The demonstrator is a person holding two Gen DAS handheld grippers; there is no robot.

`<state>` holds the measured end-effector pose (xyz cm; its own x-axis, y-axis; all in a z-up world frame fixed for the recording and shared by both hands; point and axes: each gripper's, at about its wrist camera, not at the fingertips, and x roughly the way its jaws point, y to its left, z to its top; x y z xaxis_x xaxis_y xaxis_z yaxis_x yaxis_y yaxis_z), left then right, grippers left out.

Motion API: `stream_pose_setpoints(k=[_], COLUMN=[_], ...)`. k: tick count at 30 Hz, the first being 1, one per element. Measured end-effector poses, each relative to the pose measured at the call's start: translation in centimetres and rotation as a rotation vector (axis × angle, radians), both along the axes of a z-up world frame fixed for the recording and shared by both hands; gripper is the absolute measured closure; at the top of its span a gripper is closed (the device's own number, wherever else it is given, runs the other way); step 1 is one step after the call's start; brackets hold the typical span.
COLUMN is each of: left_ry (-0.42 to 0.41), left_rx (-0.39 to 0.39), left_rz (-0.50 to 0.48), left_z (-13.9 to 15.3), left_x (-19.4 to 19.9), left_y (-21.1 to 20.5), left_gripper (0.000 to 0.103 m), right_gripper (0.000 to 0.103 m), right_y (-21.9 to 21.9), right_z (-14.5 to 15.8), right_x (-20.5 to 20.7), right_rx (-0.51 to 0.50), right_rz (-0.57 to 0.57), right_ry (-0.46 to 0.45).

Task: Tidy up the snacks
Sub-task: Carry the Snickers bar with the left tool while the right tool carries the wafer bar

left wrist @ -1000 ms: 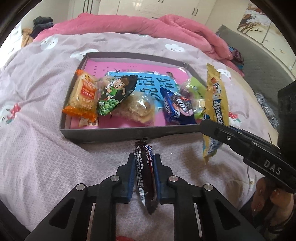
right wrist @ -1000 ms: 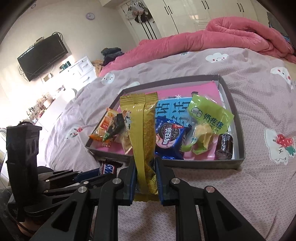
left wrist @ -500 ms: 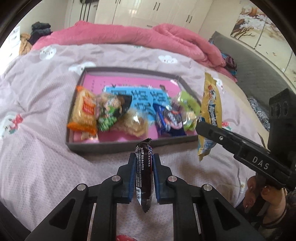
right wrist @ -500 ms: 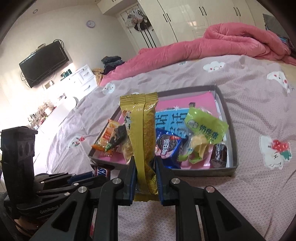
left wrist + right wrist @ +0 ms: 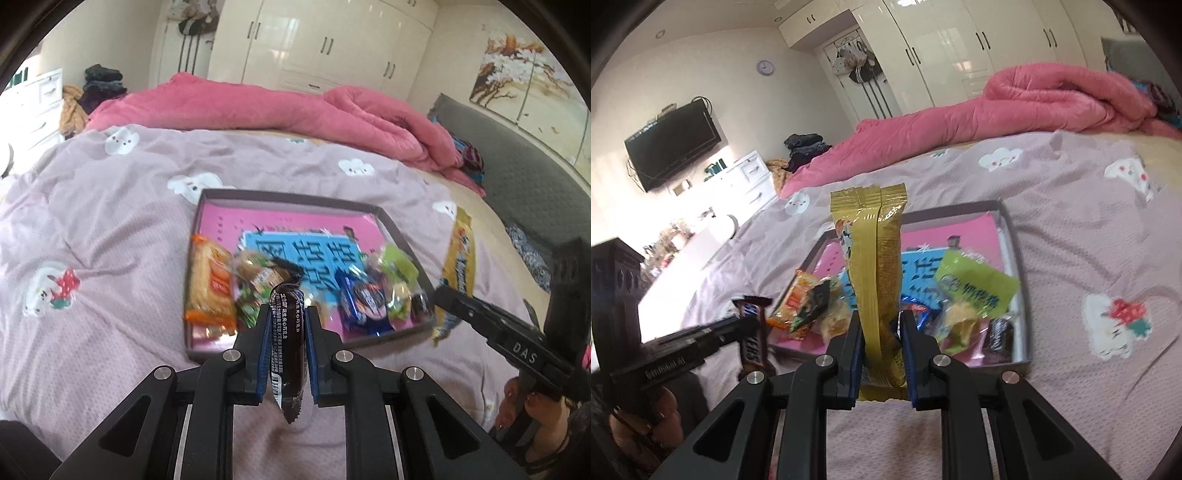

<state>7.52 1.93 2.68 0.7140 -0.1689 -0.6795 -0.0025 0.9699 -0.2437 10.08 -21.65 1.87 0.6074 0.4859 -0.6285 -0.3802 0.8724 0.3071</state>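
Observation:
My left gripper [image 5: 286, 314] is shut on a dark brown chocolate bar [image 5: 287, 343], held upright above the bedspread just short of the grey tray [image 5: 295, 195]. The same bar [image 5: 752, 338] shows in the right wrist view, in the left gripper [image 5: 748, 325]. My right gripper [image 5: 878, 321] is shut on a long gold snack packet [image 5: 875, 266], standing up in front of the tray [image 5: 1021, 280]. That gold packet [image 5: 458, 273] hangs right of the tray in the left wrist view, in the right gripper [image 5: 441, 293]. The tray holds several snacks: an orange cracker pack [image 5: 208, 284], a blue cookie pack [image 5: 364, 301], a green bag [image 5: 975, 291].
The tray lies on a lilac bedspread [image 5: 92, 229] with cartoon prints. A rolled pink quilt [image 5: 258, 107] lies behind it. A grey headboard [image 5: 528, 192] runs along the right. A person's hand [image 5: 517, 398] holds the right tool. A wall TV [image 5: 672, 144] and white drawers stand at the left.
Both grippers have risen and tilted up, so the tray sits farther off and more of the room shows. Each still holds its snack.

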Motion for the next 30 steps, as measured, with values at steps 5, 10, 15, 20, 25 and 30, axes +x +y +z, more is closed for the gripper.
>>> stream_pose_setpoints(k=[5,10,15,20,25,30], left_ry=[-0.035,-0.058,-0.052,-0.044,-0.030,-0.018], left_rx=[-0.016,-0.006,0.002,0.016,0.014,0.016], left_rz=[0.028,0.056,0.075,0.080,0.079,0.071], left_z=[0.6,0.6,-0.1,-0.8,-1.4,-1.8], left_x=[1.3,2.5,3.4,4.3,4.7,5.1], left_y=[1.2,2.0,2.5,2.8,2.8,2.6], left_gripper=[0.086,0.086,0.086,0.086,0.086,0.086], right_gripper=[0.084,0.084,0.084,0.084,0.084,0.084], right_y=[-0.5,-1.2,-1.7,-1.9,-1.6,-1.0], right_z=[0.1,0.1,0.1,-0.2,-0.8,-1.3], right_x=[0.5,1.2,2.1,2.8,3.2,3.6], right_rx=[-0.006,-0.003,-0.002,-0.001,-0.011,-0.027], right_rz=[-0.028,-0.062,-0.090,-0.106,-0.103,-0.094], right_ry=[-0.012,-0.021,-0.022,-0.014,0.000,0.011])
